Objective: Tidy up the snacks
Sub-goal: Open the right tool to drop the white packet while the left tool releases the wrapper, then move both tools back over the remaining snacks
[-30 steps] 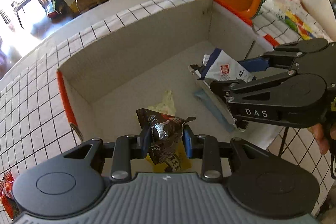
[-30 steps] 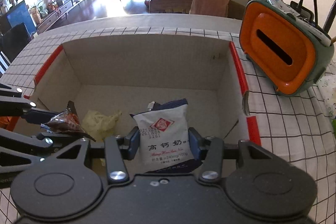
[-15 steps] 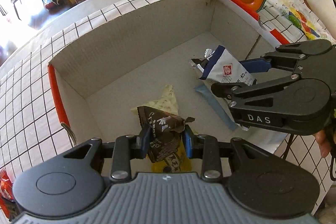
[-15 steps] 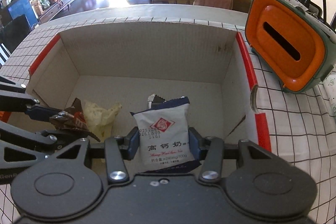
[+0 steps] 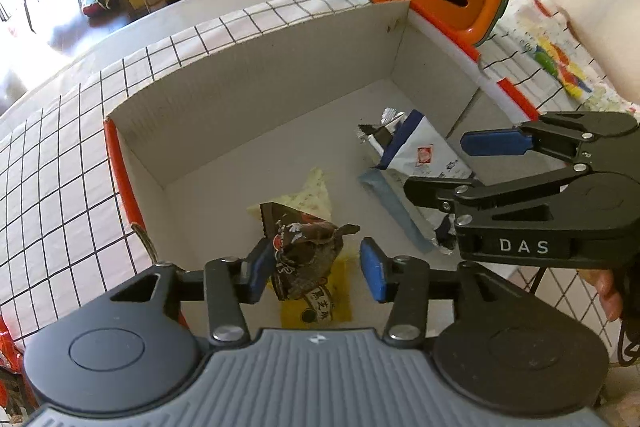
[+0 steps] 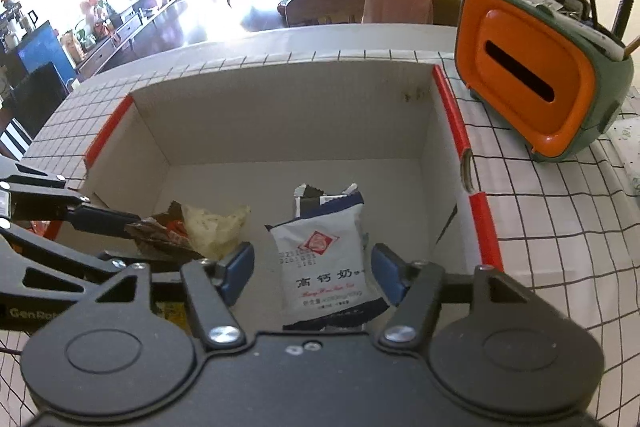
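Both grippers over the box (image 5: 256, 99). Left gripper (image 5: 312, 267) fingers just spread; dark packet (image 5: 308, 259) touches only the 9 o'clock pad. Right gripper (image 6: 312, 271) fingers just spread, clear of the white packet (image 6: 324, 259). Best lift straight up, avoiding snags.

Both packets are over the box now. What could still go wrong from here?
1. The left hand-held gripper has just been opening, but the dark crumpled packet still touches its left pad; it may cling and lift out on withdrawal.
2. The right hand-held gripper, jaws also just opened, has the white milk packet loose between its pads, so it may flop onto the wrappers behind it.
3. The two grippers sit close inside the cardboard box; pulling back together risks a bump.
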The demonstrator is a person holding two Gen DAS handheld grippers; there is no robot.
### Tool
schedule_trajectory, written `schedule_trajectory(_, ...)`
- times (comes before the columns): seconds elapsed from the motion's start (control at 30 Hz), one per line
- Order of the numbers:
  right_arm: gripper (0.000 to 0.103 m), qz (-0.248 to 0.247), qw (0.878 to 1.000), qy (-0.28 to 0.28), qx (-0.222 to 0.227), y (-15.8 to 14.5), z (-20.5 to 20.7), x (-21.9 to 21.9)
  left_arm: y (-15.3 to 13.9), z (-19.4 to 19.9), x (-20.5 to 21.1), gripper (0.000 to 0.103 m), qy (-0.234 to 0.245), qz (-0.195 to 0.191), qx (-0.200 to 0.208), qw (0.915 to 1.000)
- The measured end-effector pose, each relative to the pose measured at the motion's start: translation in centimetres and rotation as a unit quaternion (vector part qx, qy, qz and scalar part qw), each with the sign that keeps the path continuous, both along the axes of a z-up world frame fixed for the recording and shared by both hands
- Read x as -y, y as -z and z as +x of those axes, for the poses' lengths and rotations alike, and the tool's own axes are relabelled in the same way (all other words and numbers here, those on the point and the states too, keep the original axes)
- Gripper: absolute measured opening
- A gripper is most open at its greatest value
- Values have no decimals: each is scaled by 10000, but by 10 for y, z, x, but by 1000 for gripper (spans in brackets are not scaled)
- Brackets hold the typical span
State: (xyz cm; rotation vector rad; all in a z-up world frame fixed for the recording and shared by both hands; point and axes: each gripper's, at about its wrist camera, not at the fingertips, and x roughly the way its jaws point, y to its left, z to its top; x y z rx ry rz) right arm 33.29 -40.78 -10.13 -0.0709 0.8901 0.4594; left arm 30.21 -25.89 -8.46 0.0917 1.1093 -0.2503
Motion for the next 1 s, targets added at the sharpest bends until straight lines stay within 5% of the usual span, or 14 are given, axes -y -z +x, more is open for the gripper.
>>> schedule_trajectory(0.53,94,502,9970,217,553,-48,-44,10,-51,-40,-25,71,-99,-378,797,9960)
schedule_trajectory(1.0,103,699,9932,57,926,-80,-95,-27,-81,-93,-74,80,-173,-614,1458,9873)
